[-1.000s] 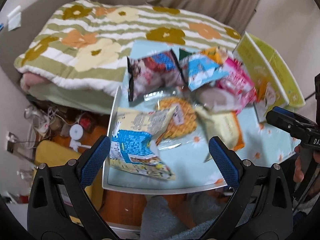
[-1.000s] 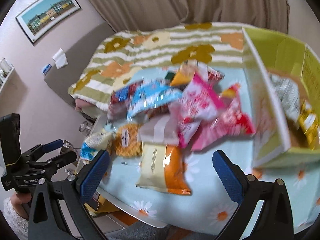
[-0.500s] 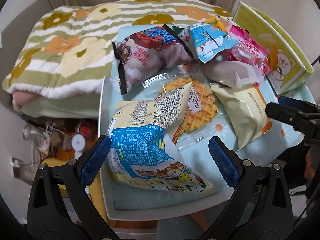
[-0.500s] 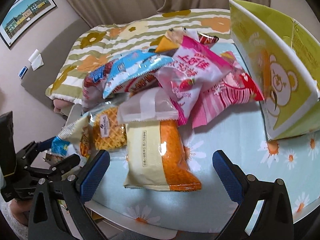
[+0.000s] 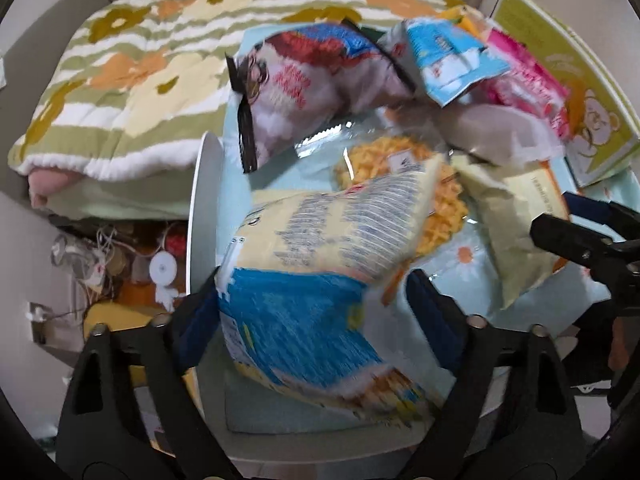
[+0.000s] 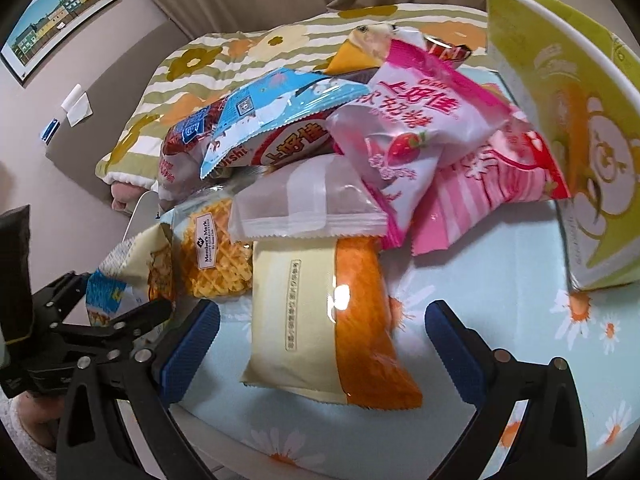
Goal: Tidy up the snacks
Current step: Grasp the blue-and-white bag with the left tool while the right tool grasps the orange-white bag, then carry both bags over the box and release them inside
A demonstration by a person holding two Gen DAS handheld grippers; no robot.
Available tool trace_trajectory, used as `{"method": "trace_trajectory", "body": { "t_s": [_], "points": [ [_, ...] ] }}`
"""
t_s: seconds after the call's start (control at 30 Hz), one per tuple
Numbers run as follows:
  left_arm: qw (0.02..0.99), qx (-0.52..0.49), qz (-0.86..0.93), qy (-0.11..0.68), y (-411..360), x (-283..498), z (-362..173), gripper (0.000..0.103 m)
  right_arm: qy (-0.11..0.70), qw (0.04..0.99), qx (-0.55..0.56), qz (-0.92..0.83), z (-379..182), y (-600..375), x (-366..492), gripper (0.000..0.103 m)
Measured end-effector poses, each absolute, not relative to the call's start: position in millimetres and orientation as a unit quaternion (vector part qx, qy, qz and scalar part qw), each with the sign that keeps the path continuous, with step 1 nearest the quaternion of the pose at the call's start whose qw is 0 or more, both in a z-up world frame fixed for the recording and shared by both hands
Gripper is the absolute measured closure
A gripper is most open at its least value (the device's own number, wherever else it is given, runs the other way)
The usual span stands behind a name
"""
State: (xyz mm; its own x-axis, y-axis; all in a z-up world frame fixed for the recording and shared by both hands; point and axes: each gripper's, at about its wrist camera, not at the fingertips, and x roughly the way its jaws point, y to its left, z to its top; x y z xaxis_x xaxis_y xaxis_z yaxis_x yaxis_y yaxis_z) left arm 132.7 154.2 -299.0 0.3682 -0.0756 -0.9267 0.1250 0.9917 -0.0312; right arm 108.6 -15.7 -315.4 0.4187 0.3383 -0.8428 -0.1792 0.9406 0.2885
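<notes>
Left claw straddling the blue-and-cream bag, right claw waiting wide over the orange-and-cream packet

I am keeping my left claw (image 5: 312, 312) spread wide with the blue-and-cream bag (image 5: 320, 280) lying between its pads; whether the pads are touching it I cannot tell through the blur, and I judge this bag to be my next pick because it is sitting nearest me at the desk (image 6: 500, 280) edge, free of the heap. Just beyond it the waffle pack (image 5: 400, 184) is lying flat, with the other snacks piled further ahead. My right claw (image 6: 322, 336) is also gaping wide, gripping nothing, with the orange-and-cream packet (image 6: 320, 320) lying between its pads. The green box (image 6: 560, 128), where I am presumably sorting everything, is standing ahead and to the right.
</notes>
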Motion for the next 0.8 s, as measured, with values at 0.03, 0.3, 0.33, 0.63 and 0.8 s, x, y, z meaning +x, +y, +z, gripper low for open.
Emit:
{"method": "trace_trajectory", "body": {
  "t_s": [0.03,0.3,0.33,0.63,0.8],
  "points": [
    [0.826,0.02,-0.061,0.56,155,133,-300,0.022,0.517,0.839,0.075,0.155,-316,-14,110,0.001],
    [0.823,0.019,-0.064,0.564,158,132,-297,0.042,0.527,0.833,0.06,0.156,-323,-6,118,0.001],
    [0.823,0.017,-0.065,0.564,160,132,-296,0.044,0.528,0.833,0.057,0.156,-323,-5,118,0.001],
    [0.831,0.013,-0.069,0.552,162,130,-280,0.045,0.536,0.832,0.025,0.14,-330,2,121,0.019],
    [0.834,0.005,-0.073,0.546,162,130,-274,0.045,0.545,0.826,0.024,0.142,-331,5,116,0.039]
  ]
}}
